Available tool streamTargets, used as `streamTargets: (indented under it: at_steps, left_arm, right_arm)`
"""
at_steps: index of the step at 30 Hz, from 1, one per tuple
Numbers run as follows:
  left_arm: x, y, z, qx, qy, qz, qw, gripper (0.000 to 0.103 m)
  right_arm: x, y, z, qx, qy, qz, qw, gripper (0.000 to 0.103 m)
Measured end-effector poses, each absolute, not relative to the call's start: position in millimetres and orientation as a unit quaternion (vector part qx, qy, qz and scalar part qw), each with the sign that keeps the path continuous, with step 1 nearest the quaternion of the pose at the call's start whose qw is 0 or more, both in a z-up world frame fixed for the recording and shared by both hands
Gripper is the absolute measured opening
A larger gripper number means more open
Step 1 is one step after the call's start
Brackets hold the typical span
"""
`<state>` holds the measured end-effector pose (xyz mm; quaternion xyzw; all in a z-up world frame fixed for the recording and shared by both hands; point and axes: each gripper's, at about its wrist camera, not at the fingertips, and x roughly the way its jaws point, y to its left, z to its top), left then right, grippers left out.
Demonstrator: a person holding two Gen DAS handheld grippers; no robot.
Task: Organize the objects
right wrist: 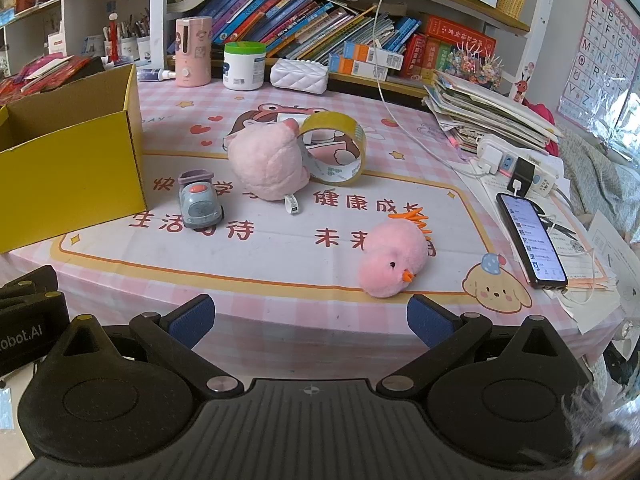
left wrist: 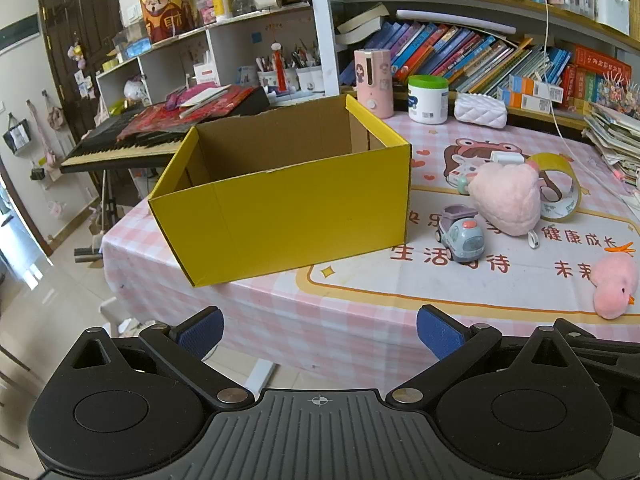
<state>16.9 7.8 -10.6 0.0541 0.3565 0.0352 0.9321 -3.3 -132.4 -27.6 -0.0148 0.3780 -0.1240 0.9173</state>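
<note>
Both the left gripper (left wrist: 320, 332) and right gripper (right wrist: 310, 322) hang spread and empty, and the pink chick (right wrist: 392, 262), well right of the yellow box (left wrist: 280, 196), lies just ahead of the right 1.

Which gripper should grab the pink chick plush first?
Right. The pink chick plush lies just ahead of the right gripper, jaws open and empty. In the left view it sits at the far right edge, while the left gripper faces the yellow box.
</note>
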Motion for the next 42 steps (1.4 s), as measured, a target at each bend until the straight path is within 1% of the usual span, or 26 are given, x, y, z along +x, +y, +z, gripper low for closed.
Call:
streamTargets:
  at_steps: [42]
  left_arm:
    - [8,8,-11,0.061,0.353,0.028,0.933,0.103]
  right_arm:
    - [-14,-133,-31,-0.004,0.382,-0.133,0.914,0.103]
